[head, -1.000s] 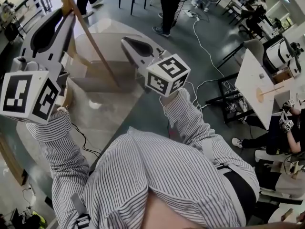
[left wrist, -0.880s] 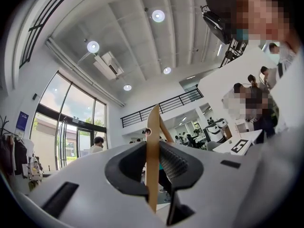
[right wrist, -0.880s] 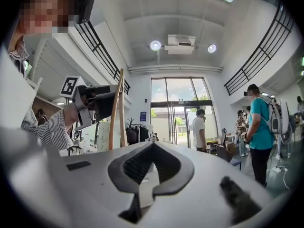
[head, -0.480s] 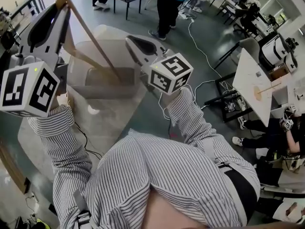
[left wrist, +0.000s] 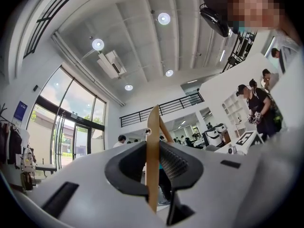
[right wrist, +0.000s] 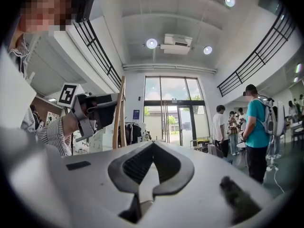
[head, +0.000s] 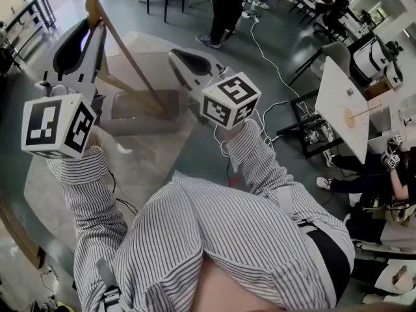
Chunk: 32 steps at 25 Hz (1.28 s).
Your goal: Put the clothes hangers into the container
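Wood is what catches the eye: a clothes hanger [head: 127,52] pinched in the left tool [head: 93,26], whose jaws clamp flat on one of its arms. It hangs over the translucent container [head: 133,126]. Its long arm slants from the tool at the top down and to the right, and the low end looks to be at the bin's mouth or just inside. I'd say this hanger is on the way in but not let go yet; lowering and release remain. I can't tell whether other hangers lie inside. The right tool [head: 174,56] hovers beside it, jaws together, gripping nothing.
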Motion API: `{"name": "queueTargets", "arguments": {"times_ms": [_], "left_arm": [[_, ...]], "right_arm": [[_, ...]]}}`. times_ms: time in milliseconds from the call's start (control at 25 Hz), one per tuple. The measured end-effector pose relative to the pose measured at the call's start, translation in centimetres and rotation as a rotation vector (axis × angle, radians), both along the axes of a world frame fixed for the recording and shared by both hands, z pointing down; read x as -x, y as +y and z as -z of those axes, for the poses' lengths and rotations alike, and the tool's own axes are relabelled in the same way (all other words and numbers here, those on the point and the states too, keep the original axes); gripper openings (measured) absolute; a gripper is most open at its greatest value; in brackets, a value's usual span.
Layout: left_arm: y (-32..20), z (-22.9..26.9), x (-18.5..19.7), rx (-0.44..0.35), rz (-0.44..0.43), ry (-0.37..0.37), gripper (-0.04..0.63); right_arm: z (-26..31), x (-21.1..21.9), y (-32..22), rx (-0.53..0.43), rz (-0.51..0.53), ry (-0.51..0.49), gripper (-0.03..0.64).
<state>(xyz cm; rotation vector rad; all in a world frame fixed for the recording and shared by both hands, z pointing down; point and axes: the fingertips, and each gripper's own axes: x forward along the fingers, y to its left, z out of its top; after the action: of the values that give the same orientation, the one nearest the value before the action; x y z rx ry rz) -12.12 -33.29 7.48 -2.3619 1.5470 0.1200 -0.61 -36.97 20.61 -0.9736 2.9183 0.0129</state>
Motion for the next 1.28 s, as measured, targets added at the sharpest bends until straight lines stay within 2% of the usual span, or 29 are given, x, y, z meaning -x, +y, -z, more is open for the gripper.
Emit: {"name": "queueTargets", "arguments": {"times_ms": [160, 720, 1280], "left_arm": [[-0.9, -2.0, -1.1, 0.034, -0.018, -0.012, 0.089], [0.5, -10.2, -1.9, 0.019, 0.013, 0.028, 0.089], [0.6, -17.8, -0.4, 0.186, 0.079, 0.046, 0.089]], "right_arm": [[-0.9, -0.2, -0.3, 0.018, -0.002, -0.001, 0.014], [-4.2, -1.0, 0.5, 0.079, -0.027, -0.026, 0.015], [-7.1, 0.5, 1.4, 0.151, 0.007, -0.001, 0.014]]}}
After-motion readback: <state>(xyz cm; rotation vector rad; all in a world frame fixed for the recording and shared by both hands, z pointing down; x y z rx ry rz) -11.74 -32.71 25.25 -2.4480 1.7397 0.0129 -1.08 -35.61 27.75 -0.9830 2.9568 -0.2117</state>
